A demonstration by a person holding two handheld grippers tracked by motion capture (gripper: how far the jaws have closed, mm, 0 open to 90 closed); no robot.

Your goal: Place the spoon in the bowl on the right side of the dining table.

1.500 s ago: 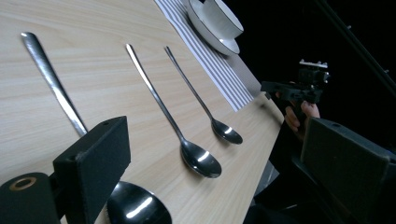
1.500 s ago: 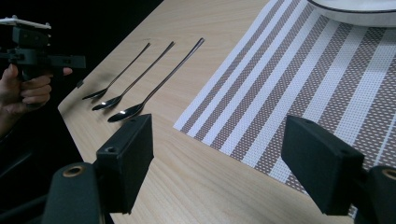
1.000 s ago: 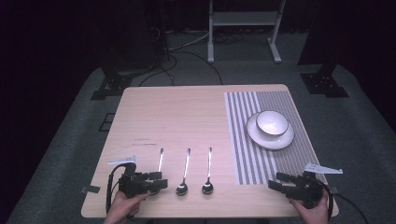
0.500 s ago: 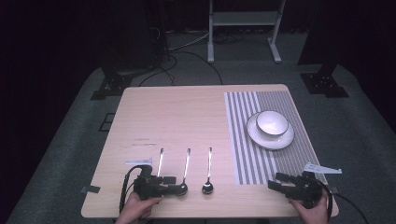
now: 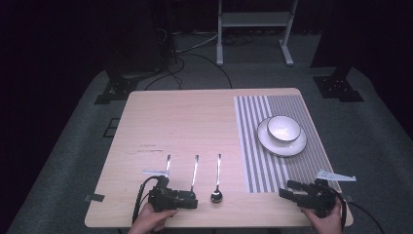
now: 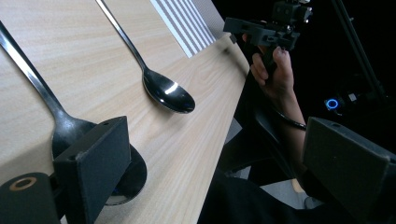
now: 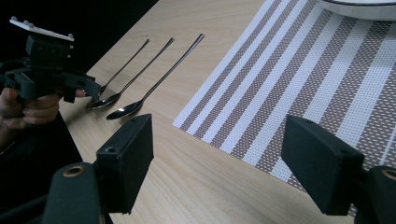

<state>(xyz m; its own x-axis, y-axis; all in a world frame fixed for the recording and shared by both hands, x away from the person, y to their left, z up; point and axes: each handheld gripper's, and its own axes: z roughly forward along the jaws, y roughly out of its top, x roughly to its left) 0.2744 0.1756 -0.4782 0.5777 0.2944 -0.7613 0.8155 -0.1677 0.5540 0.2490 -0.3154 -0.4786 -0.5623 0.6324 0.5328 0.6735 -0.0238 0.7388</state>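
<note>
Here, left tool (image 5: 187,200) agape over middle spoon (image 5: 194,170), right tool (image 5: 292,191) wide, empty, near striped mat (image 5: 272,146), bowl (image 5: 283,128) beyond.

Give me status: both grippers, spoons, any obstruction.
Left gripper open, one jaw over the middle spoon bowl. Right gripper open, idle at the placemat edge. Nothing gripped; right spoon lies close alongside.

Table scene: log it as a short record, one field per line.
table: light wood
placemat: striped, on the table's right part
dishes: bowl sitting on plate, both on the placemat
spoons: three, side by side near the front edge, rightmost
left gripper: open, at the middle spoon's bowl
right gripper: open, over the front right corner
</note>
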